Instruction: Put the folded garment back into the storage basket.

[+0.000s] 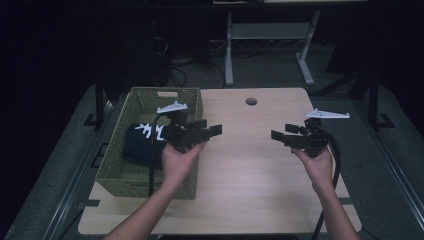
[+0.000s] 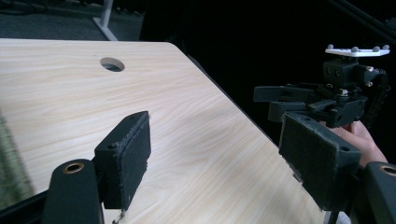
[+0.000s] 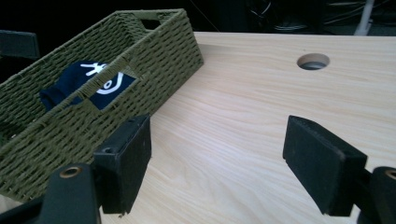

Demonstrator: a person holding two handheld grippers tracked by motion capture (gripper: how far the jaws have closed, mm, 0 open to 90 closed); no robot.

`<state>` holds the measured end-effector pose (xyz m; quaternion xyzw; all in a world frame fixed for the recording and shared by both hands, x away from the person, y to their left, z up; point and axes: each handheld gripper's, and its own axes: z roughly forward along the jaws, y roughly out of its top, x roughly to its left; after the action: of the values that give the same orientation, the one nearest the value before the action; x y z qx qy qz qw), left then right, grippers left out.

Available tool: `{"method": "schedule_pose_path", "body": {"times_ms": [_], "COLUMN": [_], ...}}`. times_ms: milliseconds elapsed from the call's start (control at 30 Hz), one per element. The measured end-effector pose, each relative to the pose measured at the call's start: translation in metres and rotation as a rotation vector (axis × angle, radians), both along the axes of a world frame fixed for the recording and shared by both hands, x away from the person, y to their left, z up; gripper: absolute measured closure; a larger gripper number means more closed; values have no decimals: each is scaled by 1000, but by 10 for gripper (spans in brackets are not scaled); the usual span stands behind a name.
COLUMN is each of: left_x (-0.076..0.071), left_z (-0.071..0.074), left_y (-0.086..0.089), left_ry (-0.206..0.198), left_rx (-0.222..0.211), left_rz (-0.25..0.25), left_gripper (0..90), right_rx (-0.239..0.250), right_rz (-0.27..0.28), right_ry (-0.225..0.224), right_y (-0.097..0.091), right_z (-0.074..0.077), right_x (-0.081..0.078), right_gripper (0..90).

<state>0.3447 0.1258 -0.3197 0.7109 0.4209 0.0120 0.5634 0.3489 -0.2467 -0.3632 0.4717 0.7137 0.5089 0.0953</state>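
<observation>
Woven green basket (image 1: 186, 102) beside our left tongs (image 1: 212, 129) holds the folded dark cloth (image 1: 142, 142), both tongs, left and right (image 1: 277, 136), gape empty over the table (image 1: 240, 165); we judge the putting-away done, withdrawal next.

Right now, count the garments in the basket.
1: a folded navy garment with white print, lying in the green wicker basket at the table's left. Others may be hidden beneath.

Both claws (image 1: 216, 131) (image 1: 276, 135) agape, facing inward
</observation>
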Motion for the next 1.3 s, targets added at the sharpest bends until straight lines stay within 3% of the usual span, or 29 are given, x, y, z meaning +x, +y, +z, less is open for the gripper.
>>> {"method": "schedule_pose_path", "body": {"times_ms": [300, 833, 1067, 1167, 1300], "left_x": [-1, -3, -9, -12, -19], "left_z": [-6, -16, -22, -24, -30], "left_y": [-18, -48, -60, -65, -76], "left_ry": [0, 17, 6, -17, -21], "left_rx": [32, 20, 31, 47, 36], "left_rz": [-36, -82, -100, -102, -116], "left_gripper": [245, 245, 245, 247, 247], "right_rx": [-5, 21, 33, 22, 6], "right_rz": [-34, -77, -91, -95, -101], "right_ry": [-1, 27, 53, 57, 63], "right_y": [-17, -48, -60, -64, -70], "right_z": [-5, -22, -35, -40, -45], "right_x": [-5, -14, -20, -25, -32], "right_gripper": [232, 232, 232, 232, 232]}}
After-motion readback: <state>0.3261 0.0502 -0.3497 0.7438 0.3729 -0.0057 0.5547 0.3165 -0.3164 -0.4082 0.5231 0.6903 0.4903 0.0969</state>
